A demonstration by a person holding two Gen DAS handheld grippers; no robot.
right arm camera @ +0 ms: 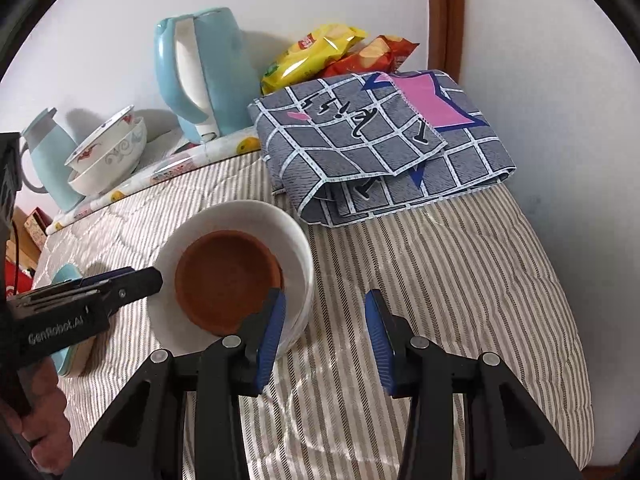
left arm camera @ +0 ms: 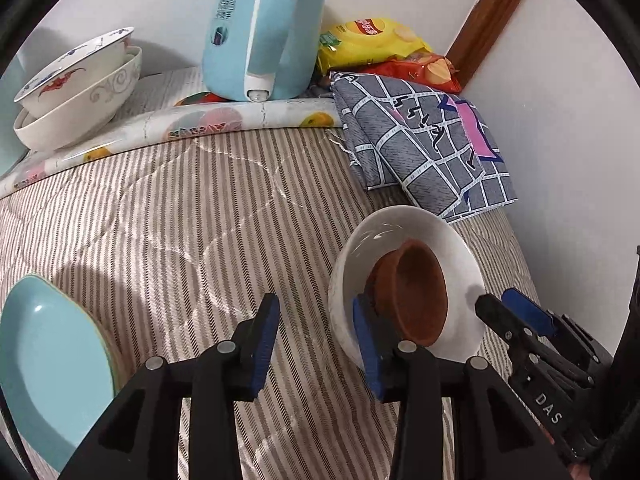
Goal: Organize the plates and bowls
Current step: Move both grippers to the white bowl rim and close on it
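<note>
A small brown clay bowl (right arm camera: 228, 280) sits inside a white bowl (right arm camera: 294, 240) on the striped cloth; both also show in the left wrist view, brown bowl (left arm camera: 416, 292) in white bowl (left arm camera: 400, 232). My left gripper (left arm camera: 316, 344) is open, its right finger at the white bowl's near rim. My right gripper (right arm camera: 324, 336) is open, its left finger over the white bowl's near rim. A light blue plate (left arm camera: 48, 360) lies at the left. Two stacked patterned bowls (left arm camera: 80, 88) stand at the back left.
A light blue kettle (left arm camera: 260, 28) stands at the back on a flowered mat (left arm camera: 200, 120). A folded grey checked cloth (right arm camera: 380, 140) and snack bags (right arm camera: 320, 52) lie at the back right by the wall. A blue flask (right arm camera: 48, 160) stands far left.
</note>
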